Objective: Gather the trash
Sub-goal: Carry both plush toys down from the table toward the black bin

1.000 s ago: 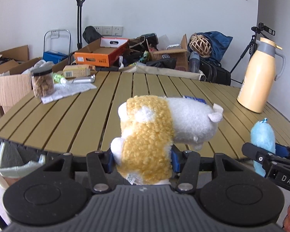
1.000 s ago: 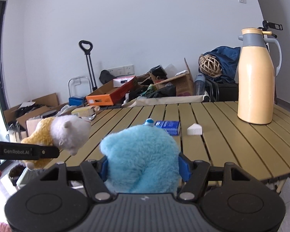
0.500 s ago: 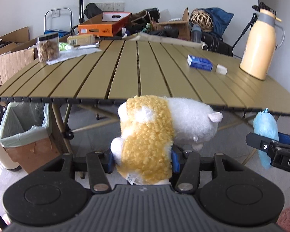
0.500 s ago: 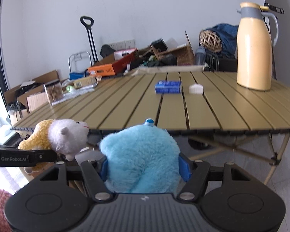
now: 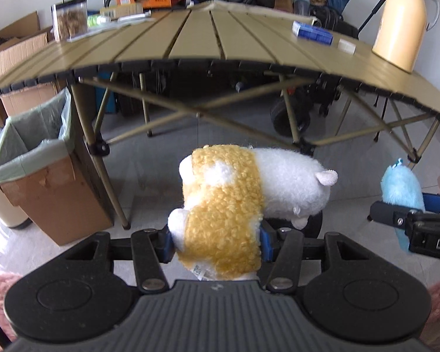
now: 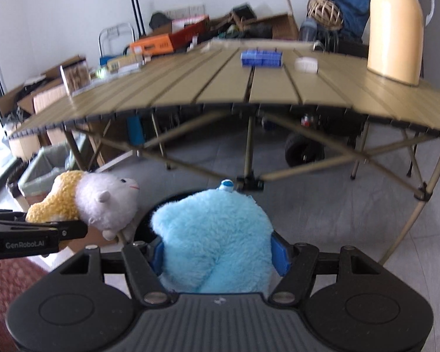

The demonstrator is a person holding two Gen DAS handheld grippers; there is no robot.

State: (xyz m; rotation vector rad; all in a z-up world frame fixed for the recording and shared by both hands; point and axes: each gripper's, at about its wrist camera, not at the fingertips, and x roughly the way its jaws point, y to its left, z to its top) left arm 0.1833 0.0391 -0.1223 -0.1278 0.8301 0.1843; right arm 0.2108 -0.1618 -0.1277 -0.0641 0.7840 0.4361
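Both grippers are full: left gripper (image 5: 217, 242) fingers clamped on the yellow-and-white plush sheep (image 5: 237, 202), right gripper (image 6: 218, 256) squeezing the fluffy blue plush toy (image 6: 214, 240), both below the bench's near edge, lined cardboard bin (image 5: 41, 173) waiting, nothing dropped in yet.

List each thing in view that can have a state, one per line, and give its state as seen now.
Left tool: shut on the yellow-and-white plush sheep.
Right tool: shut on the blue plush toy.
Lined cardboard bin: open; inside mostly hidden.
Yellow thermos jug: upright, lid on.
Clear snack jar: upright, lid on.
Blue box: lying flat on the folding table.
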